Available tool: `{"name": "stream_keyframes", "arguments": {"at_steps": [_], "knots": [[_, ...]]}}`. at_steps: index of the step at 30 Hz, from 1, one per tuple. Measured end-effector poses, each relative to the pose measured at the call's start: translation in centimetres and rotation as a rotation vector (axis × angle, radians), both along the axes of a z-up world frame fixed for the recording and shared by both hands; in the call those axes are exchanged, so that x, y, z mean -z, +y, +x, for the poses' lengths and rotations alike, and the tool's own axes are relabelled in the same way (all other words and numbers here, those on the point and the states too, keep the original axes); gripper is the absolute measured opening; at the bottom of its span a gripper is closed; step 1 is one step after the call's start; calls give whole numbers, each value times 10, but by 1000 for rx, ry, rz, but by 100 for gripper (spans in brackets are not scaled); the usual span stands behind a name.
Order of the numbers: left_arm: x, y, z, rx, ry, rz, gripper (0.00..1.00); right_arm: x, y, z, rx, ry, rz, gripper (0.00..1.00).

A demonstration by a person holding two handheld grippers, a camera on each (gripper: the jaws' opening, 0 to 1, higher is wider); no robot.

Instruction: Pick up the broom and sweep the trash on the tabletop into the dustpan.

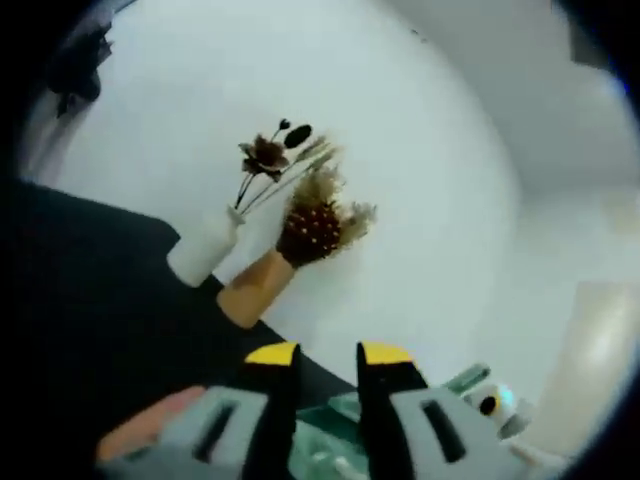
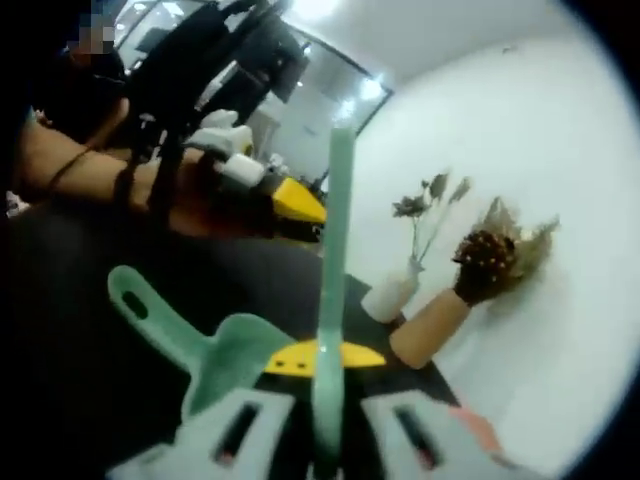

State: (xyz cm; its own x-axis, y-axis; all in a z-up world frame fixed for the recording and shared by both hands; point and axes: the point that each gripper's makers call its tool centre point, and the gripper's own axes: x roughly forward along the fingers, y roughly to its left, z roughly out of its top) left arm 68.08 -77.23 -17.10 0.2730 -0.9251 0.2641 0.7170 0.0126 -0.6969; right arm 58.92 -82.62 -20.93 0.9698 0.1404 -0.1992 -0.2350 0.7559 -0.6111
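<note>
My right gripper is shut on the pale green broom handle, which rises straight up between its yellow-tipped jaws. Just left of it, the green dustpan lies on the black tabletop, its handle pointing up-left. Farther back, a person's arm holds my left gripper, apart from the dustpan. In the left gripper view my left gripper stands open, a narrow gap between its yellow tips. Below them lies green plastic; I cannot tell which tool it belongs to.
A white vase of dried stems and a tan vase of brown dried flowers stand at the table's far edge against a white wall. The same two vases sit right of the broom handle. Dark equipment stands behind the arm.
</note>
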Motion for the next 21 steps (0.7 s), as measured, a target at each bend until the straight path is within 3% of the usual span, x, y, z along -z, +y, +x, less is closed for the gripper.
{"name": "stream_keyframes", "arguments": {"at_steps": [6,8,10,16,19,21], "knots": [[-2,0,1,2,15,-15,23,6,-1,2,-7,2,-28,2],[-6,0,-3,15,-4,-23,23,8,-3,4,-7,7,-24,2],[-16,-1,-17,63,-62,-51,23,8,-4,5,-9,10,-14,2],[-58,3,-89,239,-403,-171,34,7,-6,10,-24,25,-2,2],[-60,2,-119,294,-554,-152,39,8,-4,8,-27,27,-6,2],[-53,-4,-130,316,-608,-110,42,9,-3,7,-30,28,-6,2]]}}
